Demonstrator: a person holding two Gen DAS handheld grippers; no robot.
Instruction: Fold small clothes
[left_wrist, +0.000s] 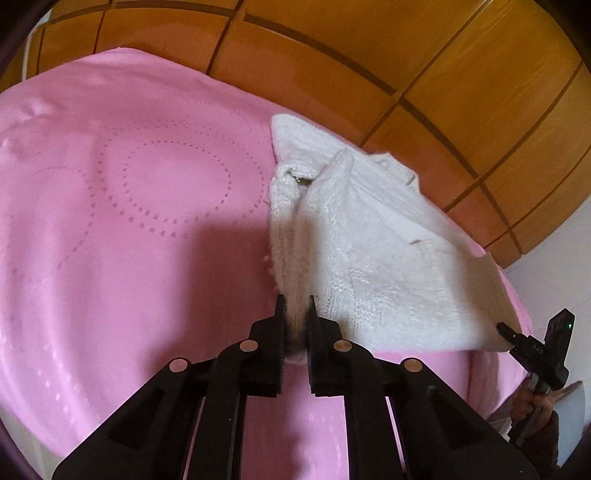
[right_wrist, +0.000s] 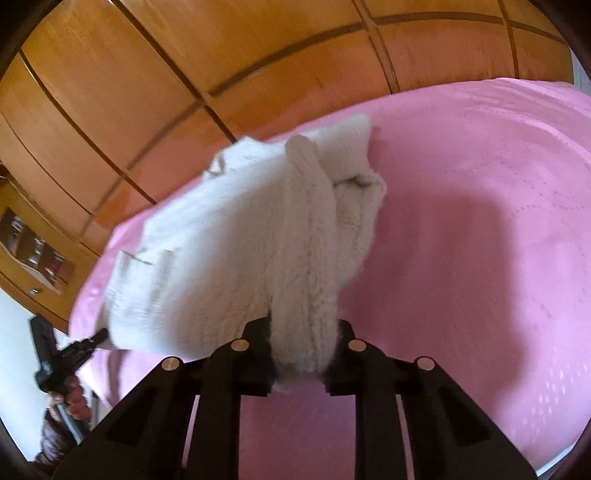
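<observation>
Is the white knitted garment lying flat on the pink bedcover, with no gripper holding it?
No: the white knitted garment is pinched in the right gripper and lifted above the pink bedcover.

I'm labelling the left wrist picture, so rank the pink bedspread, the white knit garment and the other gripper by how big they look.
1. pink bedspread
2. white knit garment
3. right gripper, farther from the camera, so it only looks smallest.

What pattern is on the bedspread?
Plain pink bedspread with dotted loops stitched in; clearest in the left wrist view.
</observation>
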